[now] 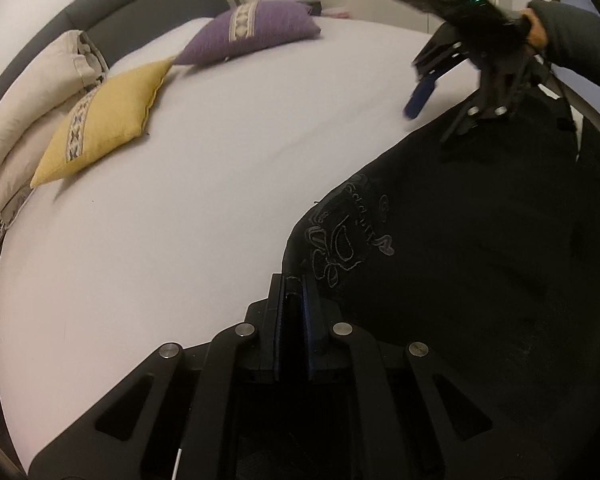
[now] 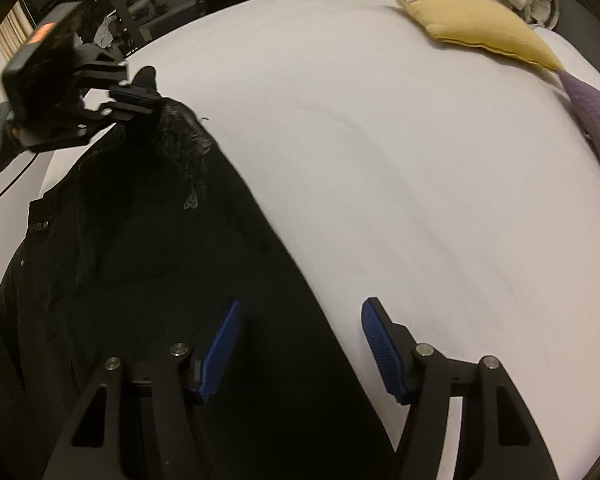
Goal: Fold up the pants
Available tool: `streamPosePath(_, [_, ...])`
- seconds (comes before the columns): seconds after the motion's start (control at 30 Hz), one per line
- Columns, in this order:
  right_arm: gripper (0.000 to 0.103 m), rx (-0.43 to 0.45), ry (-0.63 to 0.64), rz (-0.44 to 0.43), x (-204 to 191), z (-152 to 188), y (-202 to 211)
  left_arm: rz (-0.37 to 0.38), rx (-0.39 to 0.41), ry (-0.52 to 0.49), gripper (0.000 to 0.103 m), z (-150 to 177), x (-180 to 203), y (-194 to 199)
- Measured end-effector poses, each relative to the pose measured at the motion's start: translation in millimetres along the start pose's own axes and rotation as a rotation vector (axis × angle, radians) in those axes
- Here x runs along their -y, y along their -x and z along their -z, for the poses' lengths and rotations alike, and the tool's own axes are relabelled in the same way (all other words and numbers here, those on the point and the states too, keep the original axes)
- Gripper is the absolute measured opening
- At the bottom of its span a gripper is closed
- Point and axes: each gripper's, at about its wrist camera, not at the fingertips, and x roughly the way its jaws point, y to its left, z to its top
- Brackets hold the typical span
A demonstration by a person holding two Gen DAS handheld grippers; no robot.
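1. At the far left of the left wrist view, plump cream pillows point(image 1: 32, 96) are stacked against a curved grey padded headboard point(image 1: 140, 8); their fabric is soft and creased.
2. Just beside them lies a square yellow cushion point(image 1: 104, 120) with a patterned woven strip down its middle, and further along a purple cushion point(image 1: 252, 30) with a similar pale strip.
3. The bed point(image 1: 200, 200) is covered by a smooth, pale lilac sheet, with only faint wrinkles.
4. The left gripper point(image 1: 295, 284) has its ribbed blue pads pressed together on an edge of the black pants point(image 1: 480, 260), pinching the fabric near a stitched floral outline with lettering.
5. The pants are matte, dark and heavy-looking. They lie on the right part of the bed, with the pinched edge raised; in the right wrist view the cloth bunches under the clamp.
6. The right gripper point(image 2: 300, 344) is spread wide, its ridged blue pads apart, hovering over the boundary between the pants point(image 2: 160, 280) and the bare sheet, holding nothing.
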Motion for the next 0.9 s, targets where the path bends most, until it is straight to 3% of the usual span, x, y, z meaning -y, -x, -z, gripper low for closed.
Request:
streamPosePath(0.03, [0.065, -0.016, -0.007, -0.001, 3, -3, -4, -0.007, 0.009, -0.001, 0.007, 0, 4, 5])
streamPosePath(0.1, [0.054, -0.056, -0.021, -0.011, 8, -6, -14, -0.009, 0.022, 0.005, 0.007, 3, 6, 11])
streamPosePath(0.13, [0.039, -0.081, -0.023, -0.020, 9, -6, -18, -0.004, 0.023, 0.007, 0.007, 4, 6, 12])
streamPosePath(0.23, [0.021, -0.109, 0.003, -0.012, 7, -4, -20, 0.004, 0.020, 0.009, 0.007, 10, 8, 13])
streamPosePath(0.4, [0.009, -0.070, 0.034, 0.099, -5, -3, -6, -0.001, 0.031, 0.032, 0.007, 11, 11, 13])
streamPosePath(0.53, [0.006, 0.034, 0.079, 0.347, -48, 9, 15, 0.008, 0.058, 0.058, 0.007, 16, 17, 27])
streamPosePath(0.67, [0.004, 0.070, 0.153, 0.616, -109, 31, 13, 0.017, 0.083, 0.073, 0.007, 30, 35, 54])
streamPosePath(0.77, [0.004, 0.109, 0.156, 0.742, -148, 60, 16, 0.018, 0.099, 0.074, 0.007, 48, 57, 78])
streamPosePath(0.9, [0.004, 0.161, 0.077, 0.826, -194, 85, 20, 0.036, 0.124, 0.068, 0.007, 76, 98, 112])
